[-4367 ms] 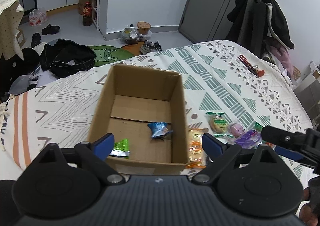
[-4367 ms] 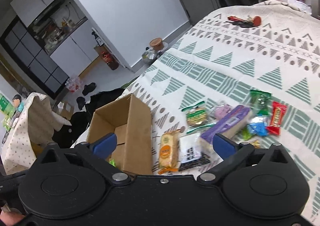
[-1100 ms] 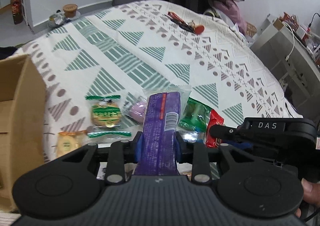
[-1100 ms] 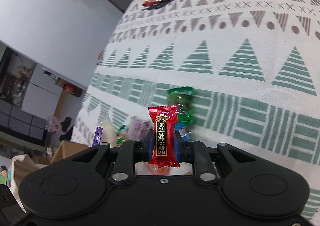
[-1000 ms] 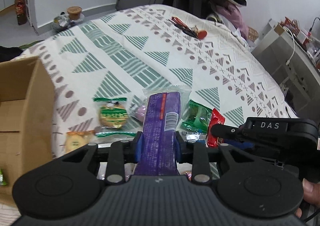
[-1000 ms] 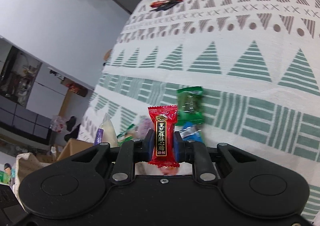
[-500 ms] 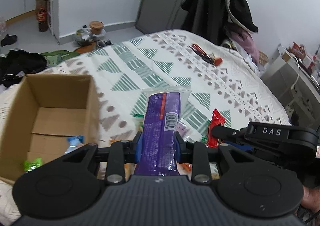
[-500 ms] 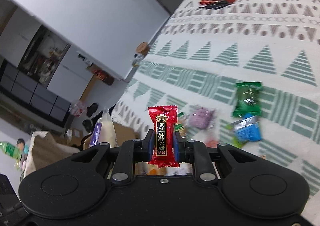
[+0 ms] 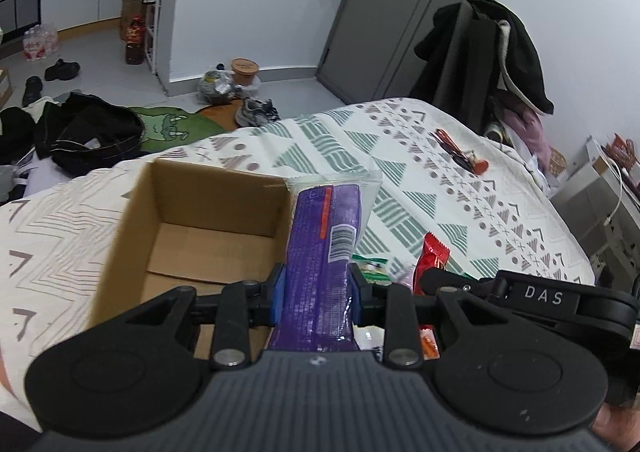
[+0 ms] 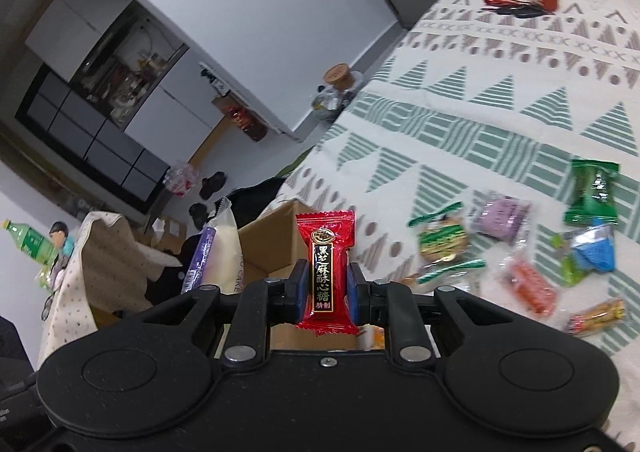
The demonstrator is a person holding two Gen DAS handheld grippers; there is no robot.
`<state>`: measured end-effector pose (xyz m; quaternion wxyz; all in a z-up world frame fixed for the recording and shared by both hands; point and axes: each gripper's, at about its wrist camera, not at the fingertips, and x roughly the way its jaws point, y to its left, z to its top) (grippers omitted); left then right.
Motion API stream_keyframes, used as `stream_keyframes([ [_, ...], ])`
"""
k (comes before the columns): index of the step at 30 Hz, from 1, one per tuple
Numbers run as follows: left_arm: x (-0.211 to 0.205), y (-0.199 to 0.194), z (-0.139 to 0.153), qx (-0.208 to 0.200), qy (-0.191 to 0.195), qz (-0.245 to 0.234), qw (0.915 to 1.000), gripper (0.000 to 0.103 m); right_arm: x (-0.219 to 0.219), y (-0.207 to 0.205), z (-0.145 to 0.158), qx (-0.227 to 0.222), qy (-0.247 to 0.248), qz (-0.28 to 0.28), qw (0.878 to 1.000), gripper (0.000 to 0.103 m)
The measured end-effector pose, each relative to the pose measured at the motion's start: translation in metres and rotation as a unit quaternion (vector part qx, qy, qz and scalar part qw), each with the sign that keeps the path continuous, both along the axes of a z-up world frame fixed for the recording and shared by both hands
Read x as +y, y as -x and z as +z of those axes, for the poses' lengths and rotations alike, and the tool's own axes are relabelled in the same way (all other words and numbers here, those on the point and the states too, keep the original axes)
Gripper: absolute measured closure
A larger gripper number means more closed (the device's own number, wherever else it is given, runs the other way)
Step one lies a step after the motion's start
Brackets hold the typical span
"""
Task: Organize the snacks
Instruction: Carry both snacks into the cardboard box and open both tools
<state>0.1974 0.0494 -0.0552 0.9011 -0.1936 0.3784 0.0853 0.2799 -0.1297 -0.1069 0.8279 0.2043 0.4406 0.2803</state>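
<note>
My left gripper (image 9: 316,292) is shut on a long purple snack pack (image 9: 326,252) that stands up over the right wall of the open cardboard box (image 9: 208,196). My right gripper (image 10: 323,286) is shut on a red candy wrapper (image 10: 325,272) with gold lettering, held above the bed just right of the box (image 10: 276,244). In the left wrist view that red candy (image 9: 434,256) and the black right gripper body show at the right. The purple pack (image 10: 210,252) appears at the left of the right wrist view. Loose snacks lie on the patterned bedspread (image 10: 500,124): a green packet (image 10: 592,192), a blue one (image 10: 594,248), a biscuit pack (image 10: 442,240).
The box sits on the bed near its left edge, with clothes and shoes (image 9: 80,132) on the floor beyond. Red-handled items (image 9: 460,156) lie far across the bedspread. A coat rack (image 9: 492,52) and a grey door (image 9: 400,12) stand behind the bed.
Both grippers have swung left and risen from over the snack pile toward the box, still holding the purple pack and the red candy. The box has come into full view.
</note>
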Motion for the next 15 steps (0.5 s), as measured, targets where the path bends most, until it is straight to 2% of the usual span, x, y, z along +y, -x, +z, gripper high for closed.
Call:
stream_keyframes([
  [13, 0.053, 0.012, -0.007, 0.006, 0.012, 0.047, 0.9988, 0.072, 0.032, 0.01, -0.005, -0.005, 0.006, 0.035, 0.999, 0.083],
  [15, 0.056, 0.012, -0.006, 0.003, 0.003, 0.052, 0.9987, 0.071, 0.037, 0.011, -0.006, -0.004, 0.007, 0.043, 0.999, 0.083],
])
